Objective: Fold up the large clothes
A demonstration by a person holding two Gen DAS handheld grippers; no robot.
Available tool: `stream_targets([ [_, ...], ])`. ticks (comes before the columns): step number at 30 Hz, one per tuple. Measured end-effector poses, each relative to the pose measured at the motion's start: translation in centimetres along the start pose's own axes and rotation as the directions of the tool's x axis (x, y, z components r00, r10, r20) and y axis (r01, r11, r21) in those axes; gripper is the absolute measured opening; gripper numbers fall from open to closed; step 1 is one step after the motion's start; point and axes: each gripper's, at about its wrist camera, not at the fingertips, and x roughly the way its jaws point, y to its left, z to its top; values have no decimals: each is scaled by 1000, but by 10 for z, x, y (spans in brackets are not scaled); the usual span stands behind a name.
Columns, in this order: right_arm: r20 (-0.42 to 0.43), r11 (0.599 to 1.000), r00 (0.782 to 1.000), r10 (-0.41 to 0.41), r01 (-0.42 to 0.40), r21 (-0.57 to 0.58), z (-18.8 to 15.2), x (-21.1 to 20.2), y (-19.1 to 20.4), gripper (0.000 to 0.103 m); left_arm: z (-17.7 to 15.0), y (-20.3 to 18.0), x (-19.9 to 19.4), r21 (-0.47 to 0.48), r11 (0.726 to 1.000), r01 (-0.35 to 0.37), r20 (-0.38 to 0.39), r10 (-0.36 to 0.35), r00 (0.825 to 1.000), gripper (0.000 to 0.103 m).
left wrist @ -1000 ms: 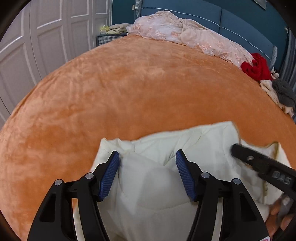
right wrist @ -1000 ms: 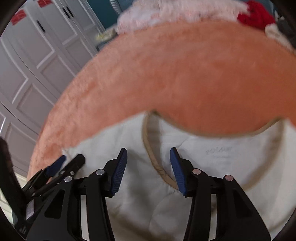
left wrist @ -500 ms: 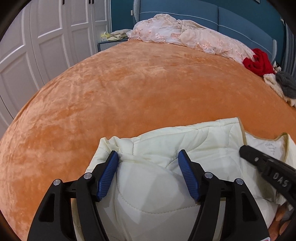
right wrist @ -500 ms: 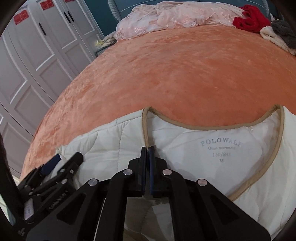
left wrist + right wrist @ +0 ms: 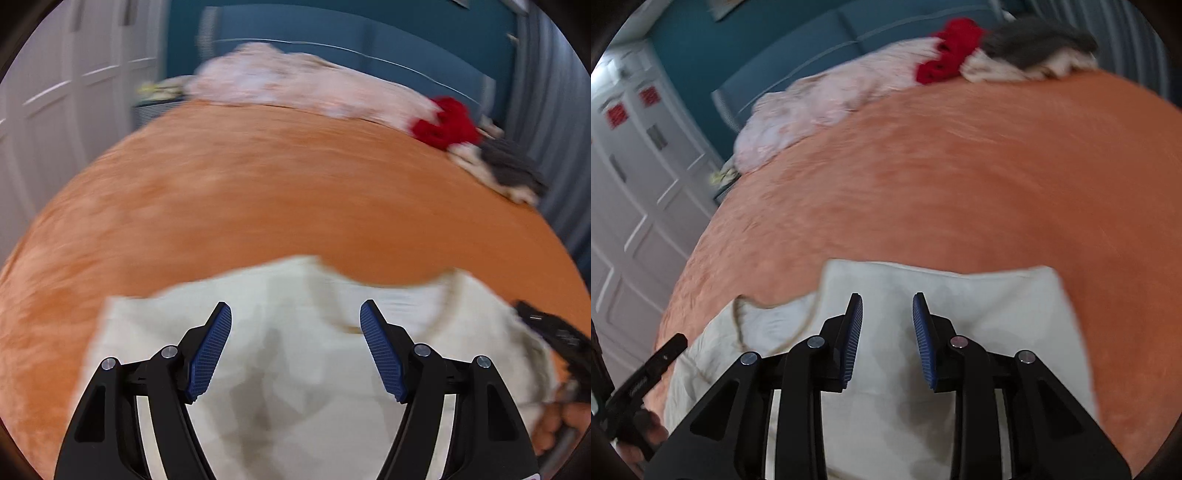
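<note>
A cream quilted jacket (image 5: 295,387) with a tan-trimmed neckline lies at the near edge of the orange bedspread (image 5: 258,203). My left gripper (image 5: 293,304) hovers over it with its jaws wide and still opening. Nothing is pinched between the blue pads (image 5: 210,350). In the right wrist view the jacket (image 5: 979,314) shows a straight folded edge. My right gripper (image 5: 886,295) hangs above that fold with its jaws opening, a narrow gap between the pads and no cloth in it. The neckline trim (image 5: 738,321) lies to its left.
At the far end of the bed lie a pale pink lacy garment (image 5: 295,85), a red garment (image 5: 447,123) and a grey and cream heap (image 5: 509,173). A blue headboard (image 5: 369,40) rises behind them. White wardrobe doors (image 5: 55,129) line the left side.
The right gripper, shut on the neckline trim half a second ago, has let go and swung right over the folded edge. The left gripper has risen off the bulge it straddled and widened.
</note>
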Motion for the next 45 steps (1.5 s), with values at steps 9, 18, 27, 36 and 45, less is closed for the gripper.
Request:
stream_targets([
  [9, -96, 988, 995, -5, -10, -155, -14, 35, 15, 12, -20, -116, 60, 188, 982, -25, -98, 44, 994, 69],
  [18, -21, 992, 998, -63, 60, -115, -23, 43, 3, 0, -39, -100, 85, 135, 986, -95, -110, 110, 988, 72],
  [27, 81, 982, 997, -19, 33, -185, -18, -8, 30, 5, -23, -67, 42, 30, 997, -74, -33, 75, 997, 71],
  [36, -202, 872, 979, 4, -103, -478, -65, 39, 125, 5, -23, 6, 47, 131, 979, -158, -144, 177, 974, 63],
  [45, -149, 914, 989, -8, -53, -402, -70, 61, 105, 0, -36, 6, 69, 144, 969, -199, -91, 213, 973, 64],
])
